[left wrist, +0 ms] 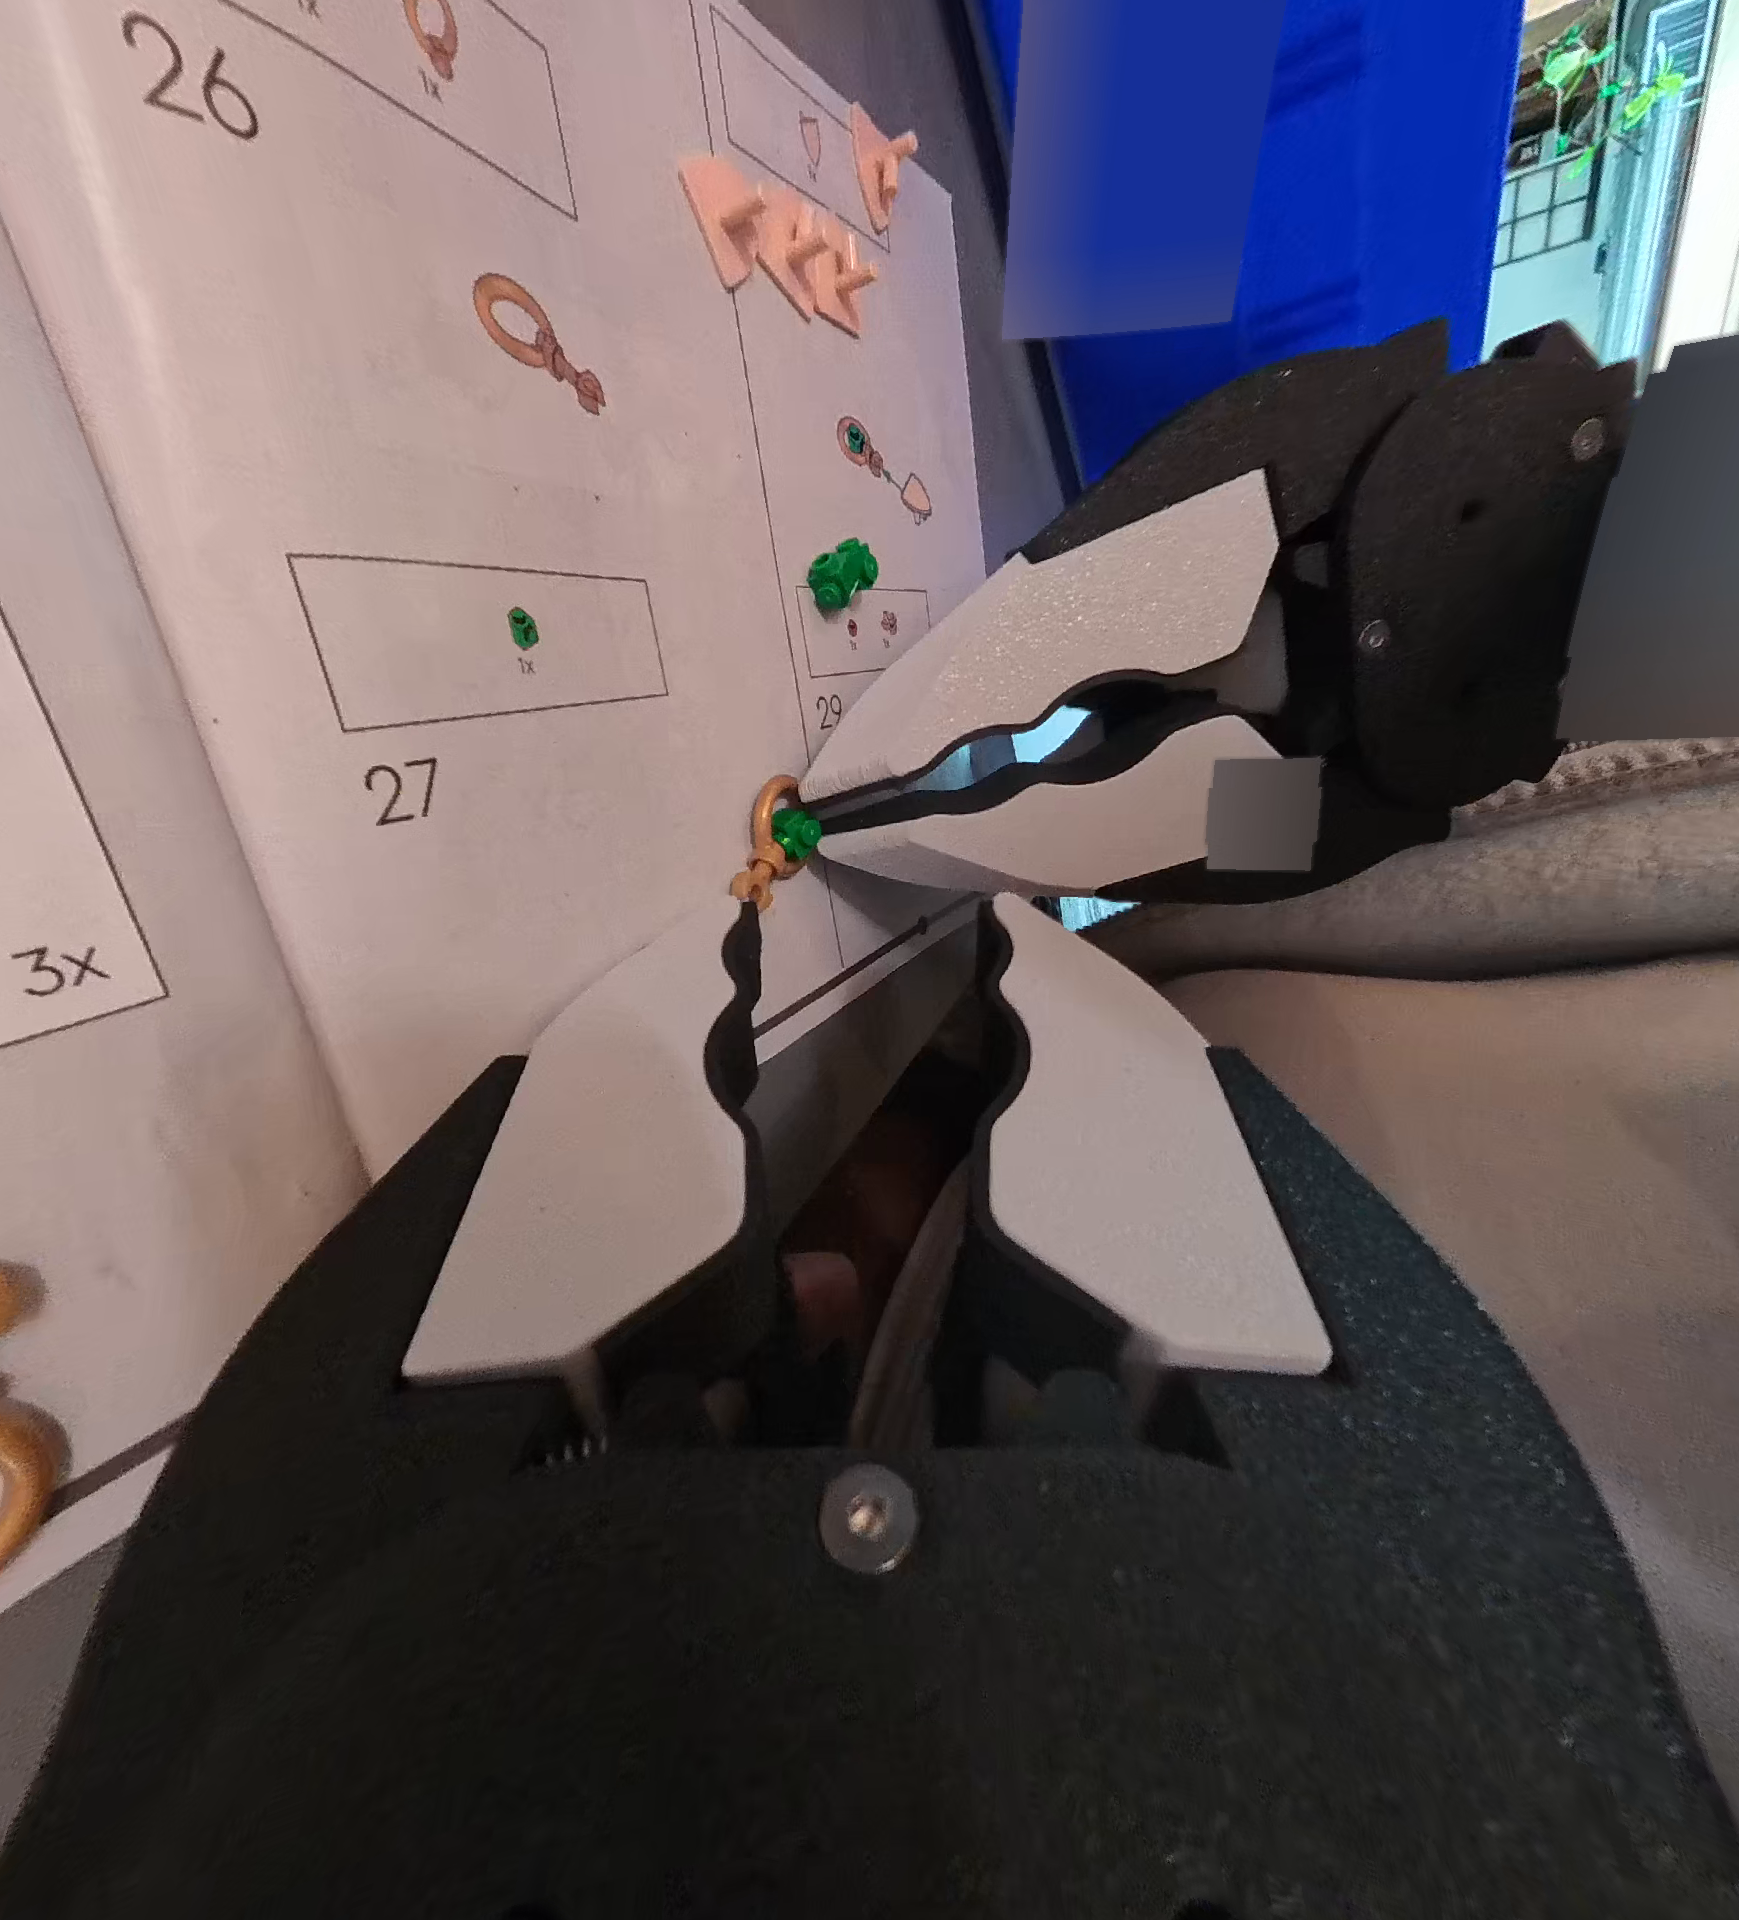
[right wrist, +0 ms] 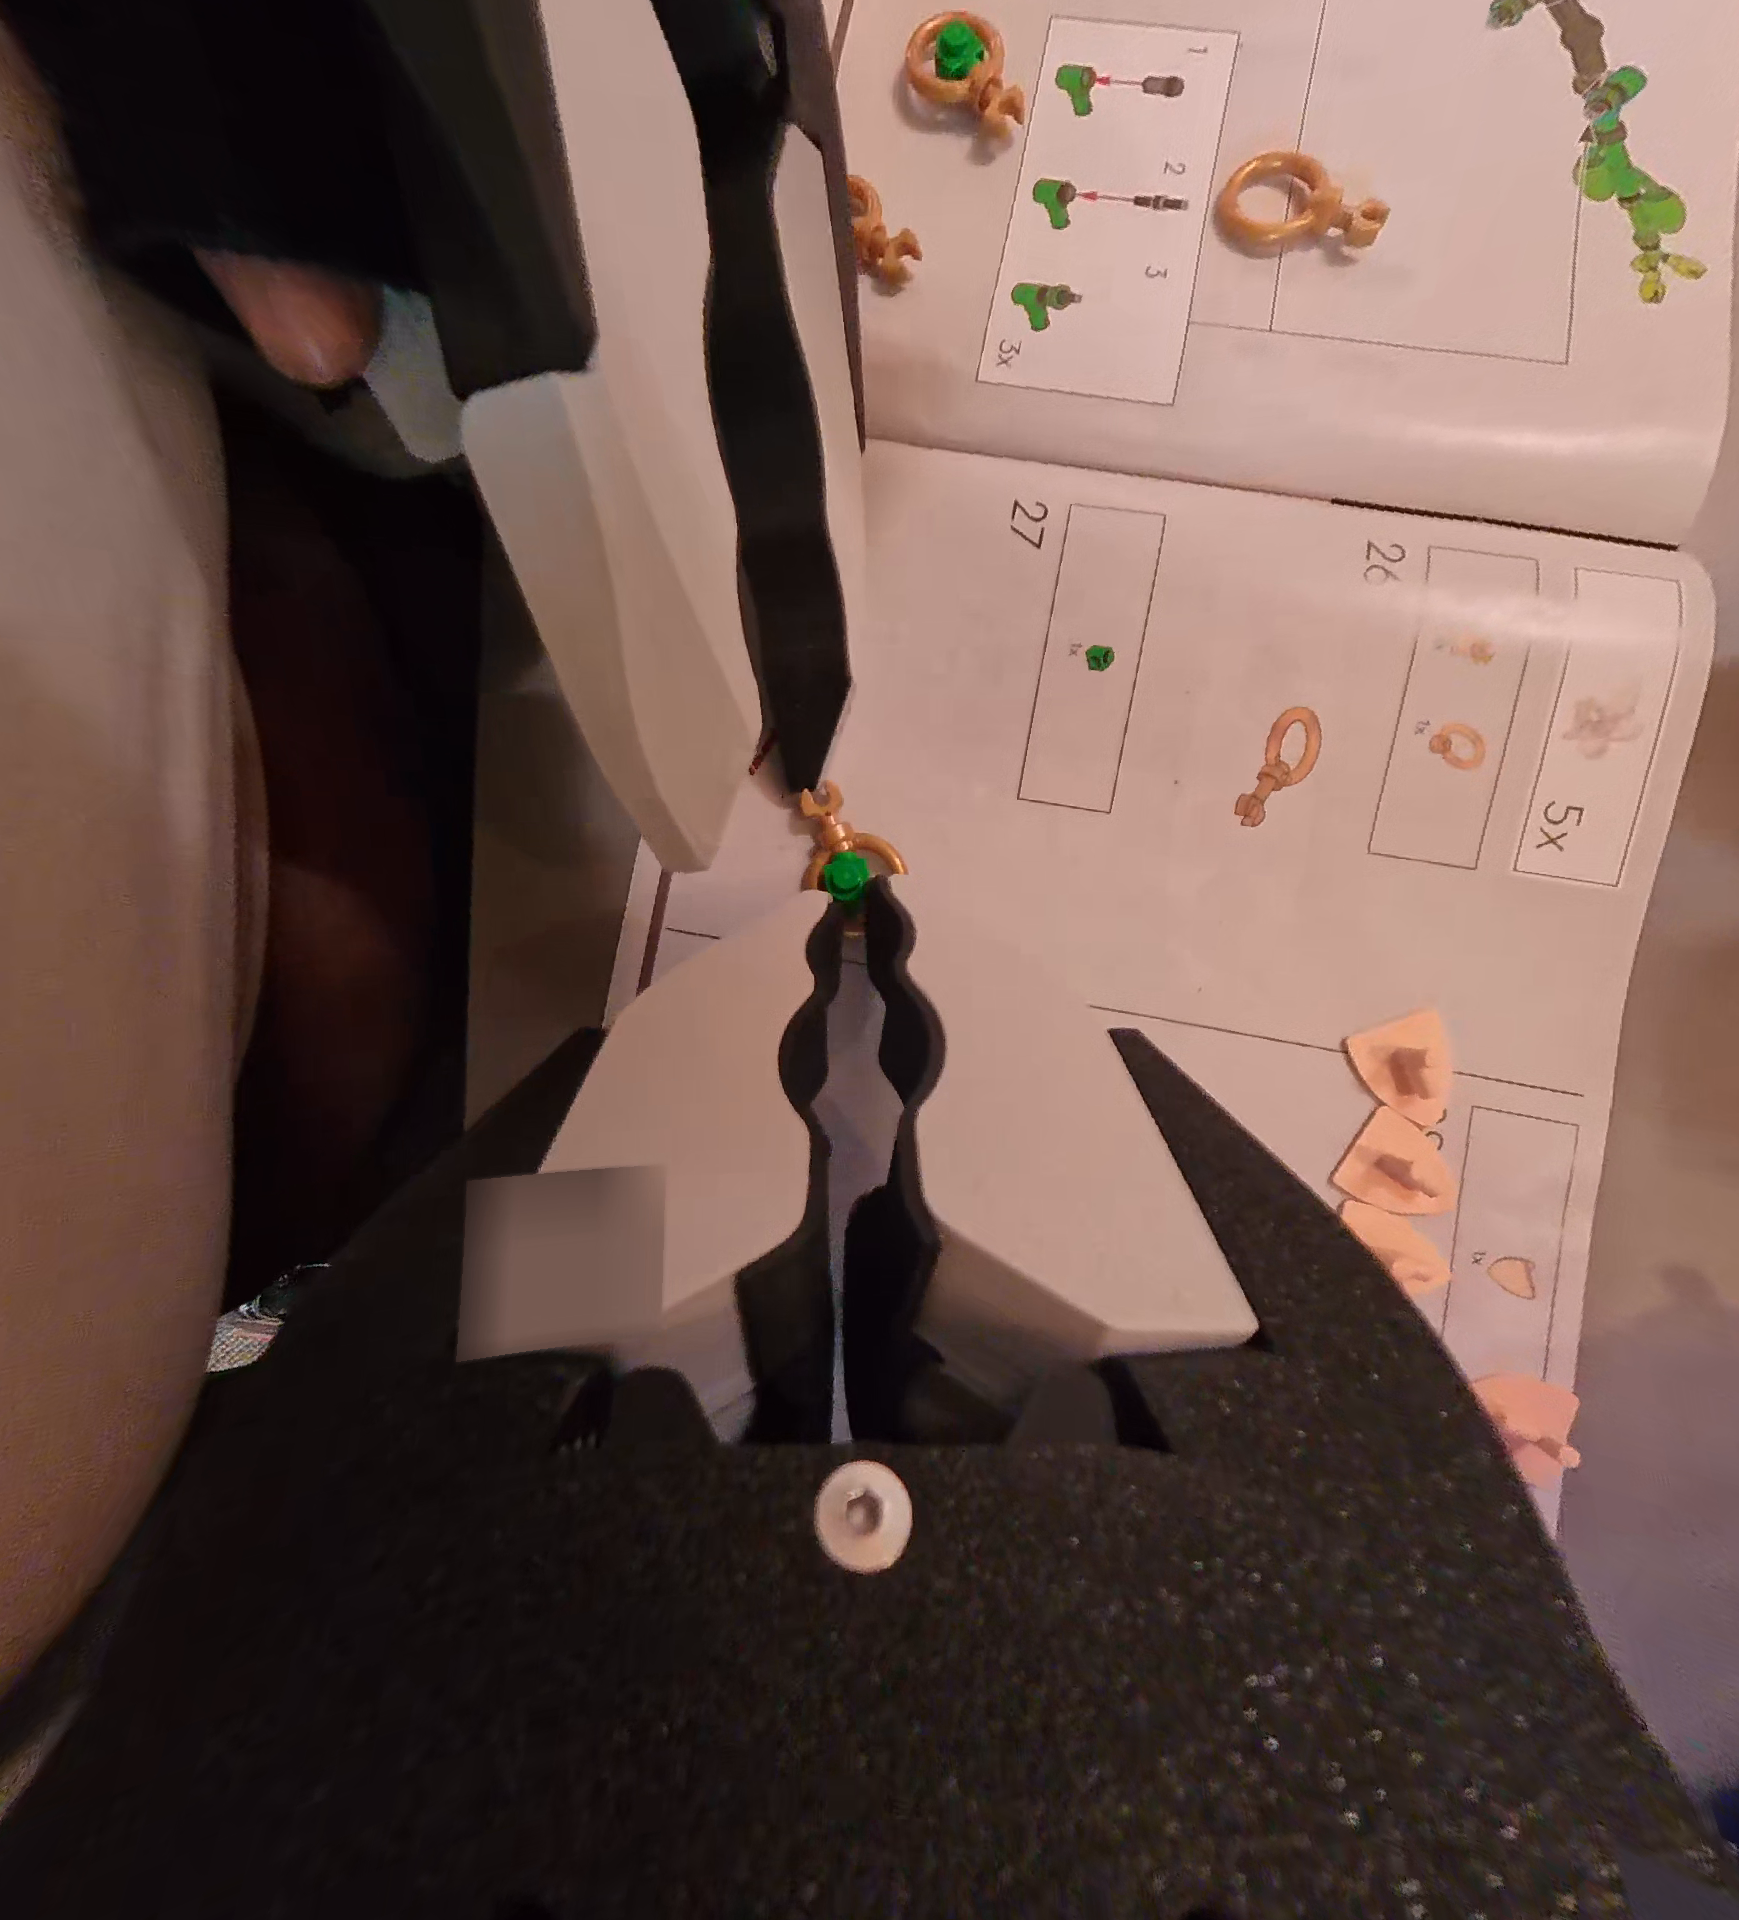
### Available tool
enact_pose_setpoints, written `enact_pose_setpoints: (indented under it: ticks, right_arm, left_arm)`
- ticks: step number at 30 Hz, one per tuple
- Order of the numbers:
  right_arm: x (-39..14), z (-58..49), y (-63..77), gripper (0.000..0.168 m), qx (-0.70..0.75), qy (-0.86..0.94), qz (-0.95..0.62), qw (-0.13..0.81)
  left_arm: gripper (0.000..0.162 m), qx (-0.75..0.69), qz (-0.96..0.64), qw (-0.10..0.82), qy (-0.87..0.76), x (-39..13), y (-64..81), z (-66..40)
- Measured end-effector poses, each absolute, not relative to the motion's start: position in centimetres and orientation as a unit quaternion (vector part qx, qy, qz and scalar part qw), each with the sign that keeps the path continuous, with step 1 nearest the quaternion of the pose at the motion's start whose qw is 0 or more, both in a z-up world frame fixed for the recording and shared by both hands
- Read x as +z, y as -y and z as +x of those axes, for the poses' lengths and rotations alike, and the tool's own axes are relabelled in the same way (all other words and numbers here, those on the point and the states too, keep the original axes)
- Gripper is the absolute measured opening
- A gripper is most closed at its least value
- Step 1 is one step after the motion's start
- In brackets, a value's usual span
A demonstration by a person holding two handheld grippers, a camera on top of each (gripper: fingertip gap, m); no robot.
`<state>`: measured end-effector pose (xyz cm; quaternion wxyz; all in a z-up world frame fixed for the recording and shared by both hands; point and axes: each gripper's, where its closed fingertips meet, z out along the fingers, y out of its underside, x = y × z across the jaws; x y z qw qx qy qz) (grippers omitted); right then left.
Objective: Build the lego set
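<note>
My right gripper is shut on a small green stud piece that sits in a gold ring piece, just above the open instruction booklet. In the left wrist view it comes in from the right, with the green piece inside the gold ring. My left gripper is open. Its left fingertip is right at the ring's clip end; I cannot tell if they touch. In the right wrist view one left finger reaches down from the top.
Several pink petal pieces lie on the booklet's edge, also seen in the right wrist view. A loose green piece lies near them. More gold rings, one with a green stud, lie on the far page. Grey cloth lies at the right.
</note>
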<state>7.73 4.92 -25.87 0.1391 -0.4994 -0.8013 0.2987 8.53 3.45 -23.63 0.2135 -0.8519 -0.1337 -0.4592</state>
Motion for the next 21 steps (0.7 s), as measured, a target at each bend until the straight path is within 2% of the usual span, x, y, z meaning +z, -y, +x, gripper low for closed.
enact_pose_setpoints:
  ticks: [10, 21]
  right_arm:
    - [-25.9, 7.8, -4.8, 0.004, 0.299, 0.807, -0.498, 0.105]
    - [-25.9, 7.8, -4.8, 0.004, 0.288, 0.826, -0.480, 0.065]
  left_arm:
    - [0.032, -0.462, -0.859, 0.198, 0.099, -23.9, -3.2, 8.4]
    - [0.015, -0.423, -0.885, 0.185, 0.054, -24.8, -3.2, 8.1]
